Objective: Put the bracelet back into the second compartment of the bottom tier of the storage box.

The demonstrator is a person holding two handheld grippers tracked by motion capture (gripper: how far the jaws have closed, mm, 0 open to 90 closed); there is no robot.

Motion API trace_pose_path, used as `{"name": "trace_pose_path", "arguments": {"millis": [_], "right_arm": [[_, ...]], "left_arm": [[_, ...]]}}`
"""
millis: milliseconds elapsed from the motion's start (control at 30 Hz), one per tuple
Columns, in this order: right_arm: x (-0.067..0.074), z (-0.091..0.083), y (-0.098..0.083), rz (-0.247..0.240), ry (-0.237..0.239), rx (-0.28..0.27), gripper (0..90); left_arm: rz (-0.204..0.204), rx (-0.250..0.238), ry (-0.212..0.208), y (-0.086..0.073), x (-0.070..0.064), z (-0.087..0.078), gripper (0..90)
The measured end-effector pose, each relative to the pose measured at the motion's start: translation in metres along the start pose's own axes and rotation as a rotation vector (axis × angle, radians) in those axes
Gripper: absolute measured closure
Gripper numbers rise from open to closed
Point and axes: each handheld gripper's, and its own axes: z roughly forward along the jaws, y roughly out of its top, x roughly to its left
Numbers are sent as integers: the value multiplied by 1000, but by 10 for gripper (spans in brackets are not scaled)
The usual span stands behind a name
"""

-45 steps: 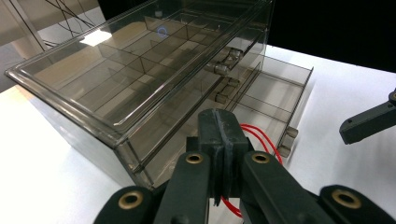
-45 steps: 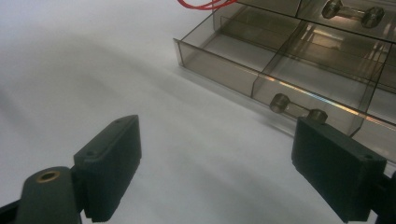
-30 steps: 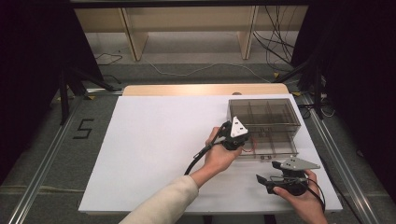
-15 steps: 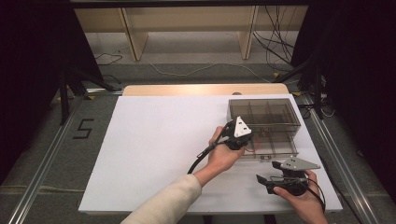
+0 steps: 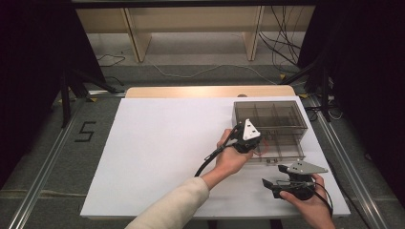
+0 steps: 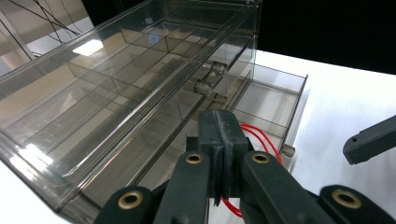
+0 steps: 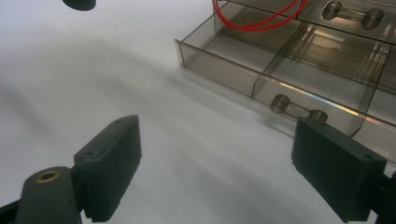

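Observation:
A smoky clear drawer cabinet (image 5: 270, 114) stands at the right of the white table, with its bottom drawer (image 5: 282, 159) pulled out. My left gripper (image 5: 254, 143) hovers over the drawer's left end. Its jaws are pressed together in the left gripper view (image 6: 219, 126), and a loop of red wire (image 6: 261, 140) hangs under them into the drawer (image 6: 275, 98). The red wire (image 7: 252, 23) dips into the drawer's far compartment. My right gripper (image 5: 274, 180) rests near the table's front edge, in front of the drawer. Its jaws (image 7: 215, 128) are wide apart with nothing between them.
The drawer's front wall (image 7: 224, 70) carries a clear bar handle (image 7: 294, 109), just beyond my right jaw. Other closed drawers with similar handles (image 6: 208, 86) sit above. One finger of the right gripper (image 6: 369, 144) shows past the drawer. White table (image 5: 157, 143) stretches left.
The left gripper has edged slightly to the right over the open drawer. The right gripper has stayed put.

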Motion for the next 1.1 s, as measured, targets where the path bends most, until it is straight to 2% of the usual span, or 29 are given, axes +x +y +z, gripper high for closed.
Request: {"name": "trace_pose_path", "arguments": {"millis": [600,900,1100], "right_arm": [[0,0,0,0,2,-4,168],[0,0,0,-1,1,-2,168],[0,0,0,0,1,-1,167]], "left_arm": [[22,1,-10,5,-4,11,899],[20,-4,-13,5,-6,18,899],[36,-7,-18,6,-9,23,899]]}}
